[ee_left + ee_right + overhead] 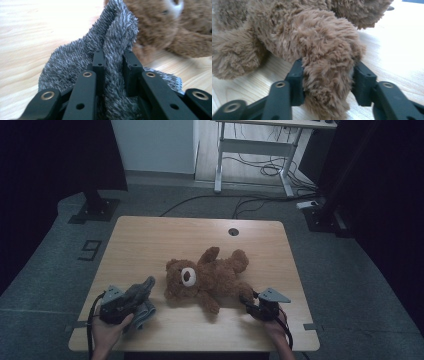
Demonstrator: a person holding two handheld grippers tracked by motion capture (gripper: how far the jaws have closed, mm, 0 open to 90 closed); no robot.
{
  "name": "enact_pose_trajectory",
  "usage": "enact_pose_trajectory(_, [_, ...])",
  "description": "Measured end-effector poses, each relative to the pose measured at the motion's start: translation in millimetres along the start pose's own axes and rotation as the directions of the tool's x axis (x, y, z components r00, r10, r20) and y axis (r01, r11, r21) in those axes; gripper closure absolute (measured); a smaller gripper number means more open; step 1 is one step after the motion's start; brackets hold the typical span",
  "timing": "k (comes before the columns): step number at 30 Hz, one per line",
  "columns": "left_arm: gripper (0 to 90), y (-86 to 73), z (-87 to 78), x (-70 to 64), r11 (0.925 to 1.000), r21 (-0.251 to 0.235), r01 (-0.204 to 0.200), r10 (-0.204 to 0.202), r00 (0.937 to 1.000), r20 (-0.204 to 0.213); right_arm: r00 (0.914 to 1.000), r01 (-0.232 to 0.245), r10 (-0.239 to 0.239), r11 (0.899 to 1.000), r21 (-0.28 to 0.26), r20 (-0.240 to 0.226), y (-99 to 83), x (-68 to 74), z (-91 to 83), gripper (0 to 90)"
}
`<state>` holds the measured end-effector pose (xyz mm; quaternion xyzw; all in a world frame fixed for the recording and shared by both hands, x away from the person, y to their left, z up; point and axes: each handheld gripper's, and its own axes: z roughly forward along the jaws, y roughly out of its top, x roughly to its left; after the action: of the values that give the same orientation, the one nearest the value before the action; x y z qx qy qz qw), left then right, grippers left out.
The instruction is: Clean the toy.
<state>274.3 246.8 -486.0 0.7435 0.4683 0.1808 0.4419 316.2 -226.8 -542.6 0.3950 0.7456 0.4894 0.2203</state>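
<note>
**Two hand-held grippers, one on a grey cloth, one on a teddy bear's leg**

A light wooden worktop (150,240) seen from above, in a dim room. A brown teddy bear (210,276) lies on its back near the middle of the worktop, its head with a white snout towards the left and its legs towards the right.

At the near left edge, the left hand-held gripper (136,296) is held in the person's left hand (111,330). Its jaws are closed narrowly on a fluffy grey cloth (141,301). In the left gripper view a fold of the cloth (110,50) stands up between the two black jaws, the rest lying on the worktop just beside the bear's head.

At the near right edge, the right hand-held gripper (247,300) is held in the person's right hand (277,325). In the right gripper view its jaws sit on either side of the bear's leg (328,75), pressing into the fur, so it holds the leg. The leg rests low against the worktop.

Beyond the worktop, on the grey floor, are cables (260,167) and the white legs of a desk (250,147).
</note>
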Motion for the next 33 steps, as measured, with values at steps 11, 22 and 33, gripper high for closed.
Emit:
enact_pose_trajectory(11, [74.6, 34.3, 17.5, -47.9, 0.9928, -0.054, -0.107, 0.113, 0.9841, 0.137, 0.9997, -0.021, 0.021, 0.999, -0.03, -0.016, 3.9, -2.8, -4.0, 55.4])
enact_pose_trajectory(22, [74.7, 57.3, 60.3, -86.6, 0.9821, -0.036, -0.185, 0.188, 0.964, 0.188, 0.9991, -0.03, 0.029, 0.998, -0.059, -0.031, 2.8, -4.4, -7.6, 56.6])
enact_pose_trajectory(33, [75.5, 87.7, 95.5, -132.1, 0.9635, -0.039, -0.265, 0.266, 0.9322, 0.245, 0.9983, -0.047, 0.044, 0.996, -0.072, -0.038, 4.5, -5.4, -5.8, 61.6])
